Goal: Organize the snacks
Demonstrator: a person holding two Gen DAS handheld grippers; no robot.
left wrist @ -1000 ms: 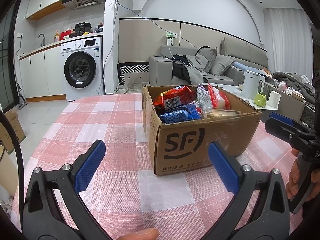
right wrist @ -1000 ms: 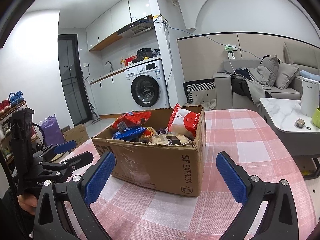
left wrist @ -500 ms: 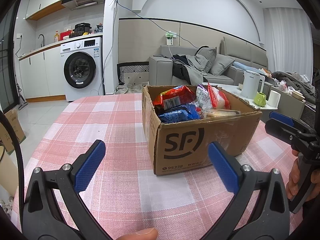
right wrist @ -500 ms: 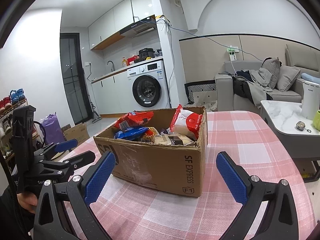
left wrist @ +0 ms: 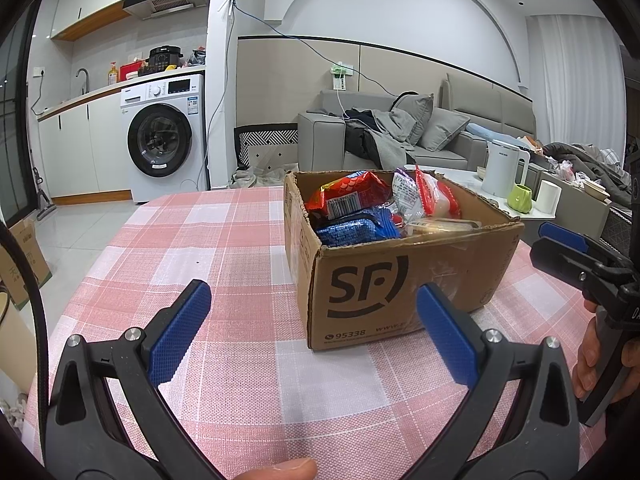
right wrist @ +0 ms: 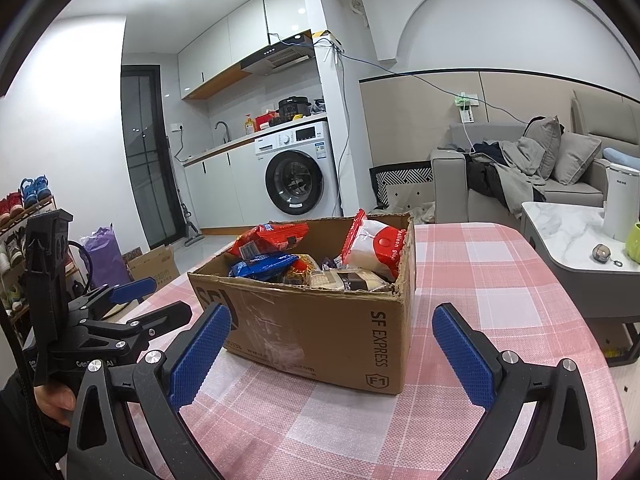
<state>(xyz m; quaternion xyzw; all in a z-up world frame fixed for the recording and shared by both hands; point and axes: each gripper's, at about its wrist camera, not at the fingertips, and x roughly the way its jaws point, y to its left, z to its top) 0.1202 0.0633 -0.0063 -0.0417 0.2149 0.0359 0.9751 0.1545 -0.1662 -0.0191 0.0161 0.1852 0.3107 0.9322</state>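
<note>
Before the box (left wrist: 400, 280), both grippers spread-fingered

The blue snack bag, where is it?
In the left wrist view, the blue snack bag lies inside the cardboard box, near its front-left corner, just below the red snack bag.

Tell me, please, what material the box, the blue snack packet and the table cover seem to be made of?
Box: brown corrugated cardboard, matte, torn rim, printed logo.
Blue snack packet: probably glossy plastic film; it crinkles and reflects light.
Table cover: apparently woven cloth, matte, pink-white check, visible weave.
</note>
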